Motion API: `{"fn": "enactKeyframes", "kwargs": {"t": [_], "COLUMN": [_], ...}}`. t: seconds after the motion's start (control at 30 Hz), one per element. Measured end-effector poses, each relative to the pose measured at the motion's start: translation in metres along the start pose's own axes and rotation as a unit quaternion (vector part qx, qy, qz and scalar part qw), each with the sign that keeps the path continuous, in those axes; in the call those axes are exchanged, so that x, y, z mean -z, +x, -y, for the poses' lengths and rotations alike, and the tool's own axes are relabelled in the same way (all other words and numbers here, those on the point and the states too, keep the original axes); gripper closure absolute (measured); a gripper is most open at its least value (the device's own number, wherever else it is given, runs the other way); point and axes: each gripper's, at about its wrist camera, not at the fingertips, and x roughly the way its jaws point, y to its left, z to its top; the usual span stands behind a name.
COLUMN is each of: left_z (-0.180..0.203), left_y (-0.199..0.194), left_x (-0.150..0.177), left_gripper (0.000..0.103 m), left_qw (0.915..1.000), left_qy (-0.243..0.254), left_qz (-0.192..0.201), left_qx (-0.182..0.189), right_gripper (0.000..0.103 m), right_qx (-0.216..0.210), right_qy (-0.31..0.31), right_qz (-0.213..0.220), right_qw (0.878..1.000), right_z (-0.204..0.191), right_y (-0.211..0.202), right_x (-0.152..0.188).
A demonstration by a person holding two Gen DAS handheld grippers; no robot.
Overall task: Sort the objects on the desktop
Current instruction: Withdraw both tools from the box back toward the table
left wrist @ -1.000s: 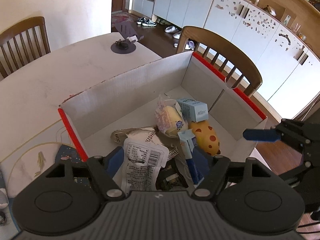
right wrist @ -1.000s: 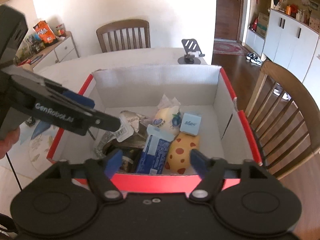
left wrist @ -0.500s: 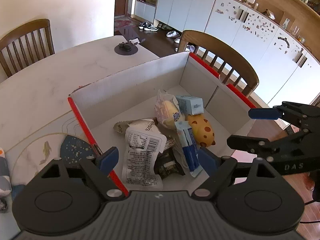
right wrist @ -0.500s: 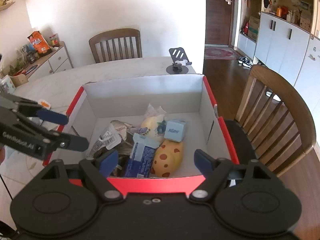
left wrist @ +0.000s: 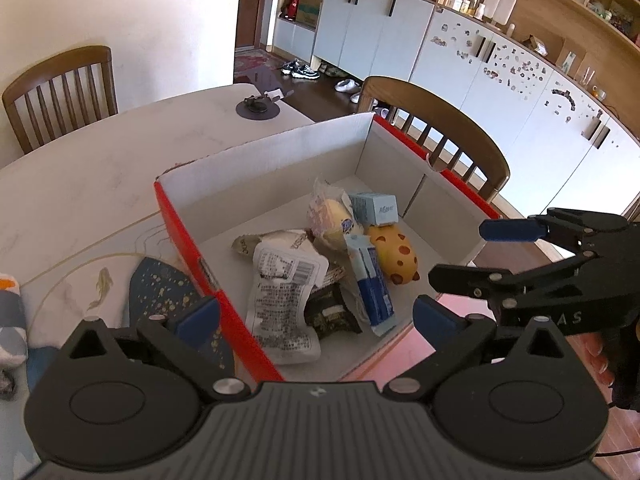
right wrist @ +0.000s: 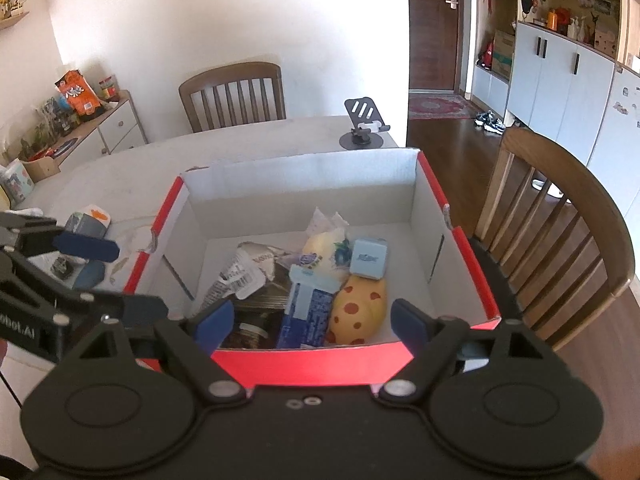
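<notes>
Left wrist view: the left gripper (left wrist: 316,314) has just been opening its jaws and holds nothing. Below it, the red box (left wrist: 188,240) sits on the table (left wrist: 80,176), with a white packet (left wrist: 284,300), a blue pack (left wrist: 370,284) and a yellow spotted toy (left wrist: 396,256) inside.

Right wrist view: the right gripper (right wrist: 312,326) has just been opening too, empty, over the box's near wall.

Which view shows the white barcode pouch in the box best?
Left wrist. There the white barcode pouch lies face up and almost whole in the red-edged box, barcode and print panel visible. In the right wrist view the same pouch is seen foreshortened, and its near end is hidden behind the right gripper's finger.
</notes>
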Motion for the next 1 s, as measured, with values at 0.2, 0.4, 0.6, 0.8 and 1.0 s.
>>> {"fn": "enactKeyframes", "kwargs": {"t": [0.2,0.4,0.6,0.8,1.0], "left_z": [-0.015,-0.037,-0.067,-0.097,-0.122], "left_y": [-0.011,-0.026,-0.041,-0.058,-0.078], "left_x": [0.012,0.024,0.038,0.053,0.068], "left_gripper": [0.000,0.000,0.000,0.000,0.000], "left_qw": [0.9999,0.9996,0.9991,0.9983,0.9975], "left_qy": [-0.010,-0.023,-0.038,-0.045,-0.035], "left_qz": [0.004,0.015,0.020,0.026,0.039], "left_qx": [-0.003,0.001,-0.004,-0.025,-0.047], "right_gripper": [0.017,0.017,0.017,0.017,0.017], "right_qx": [0.005,0.015,0.008,0.001,0.000], "right_qy": [0.001,0.007,0.007,-0.003,-0.003], "right_qz": [0.002,0.006,0.011,0.018,0.023], "right_qw": [1.000,1.000,1.000,1.000,1.000], "right_z": [-0.017,-0.038,-0.067,-0.105,-0.136], "right_y": [0.001,0.003,0.008,0.016,0.027], "right_x": [-0.003,-0.006,-0.010,-0.018,-0.026]}}
